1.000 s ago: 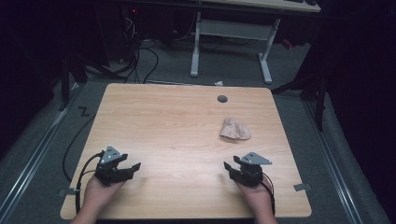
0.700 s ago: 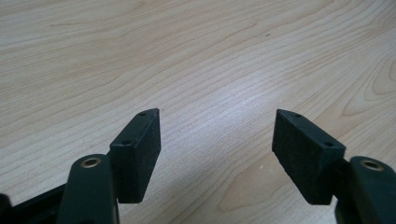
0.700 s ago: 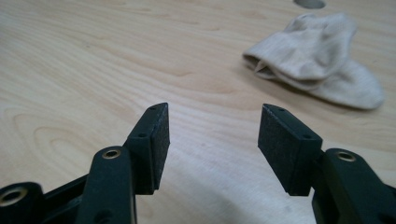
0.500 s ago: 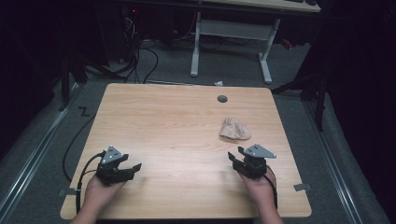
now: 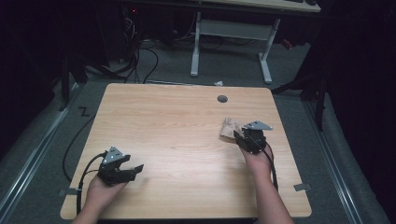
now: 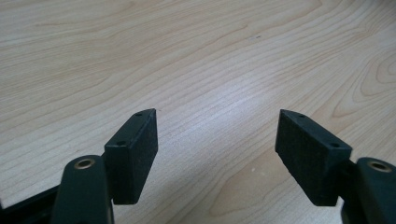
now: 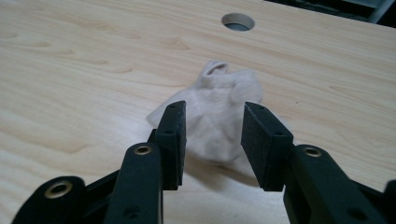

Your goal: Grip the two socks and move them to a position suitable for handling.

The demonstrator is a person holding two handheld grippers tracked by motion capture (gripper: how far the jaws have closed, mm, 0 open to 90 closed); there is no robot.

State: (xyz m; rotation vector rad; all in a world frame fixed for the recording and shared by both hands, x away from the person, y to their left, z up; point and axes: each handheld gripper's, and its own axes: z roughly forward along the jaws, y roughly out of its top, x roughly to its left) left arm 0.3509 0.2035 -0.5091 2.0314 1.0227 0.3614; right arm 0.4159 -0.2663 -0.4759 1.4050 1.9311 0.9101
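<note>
Beige cloth (image 7: 218, 112), crumpled, on counter (image 5: 177, 130), near side of the hole (image 5: 222, 99). Right gripper (image 7: 212, 140): fingers parted, nothing held, straddling cloth's near edge. Left gripper (image 6: 215, 149): wide open, well apart. Advice: lower, close on the thickest fold.

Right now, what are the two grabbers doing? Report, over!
Left gripper open over bare table. Right gripper open, jaws on either side of the crumpled beige cloth, not clamped. Nothing in the way.
</note>
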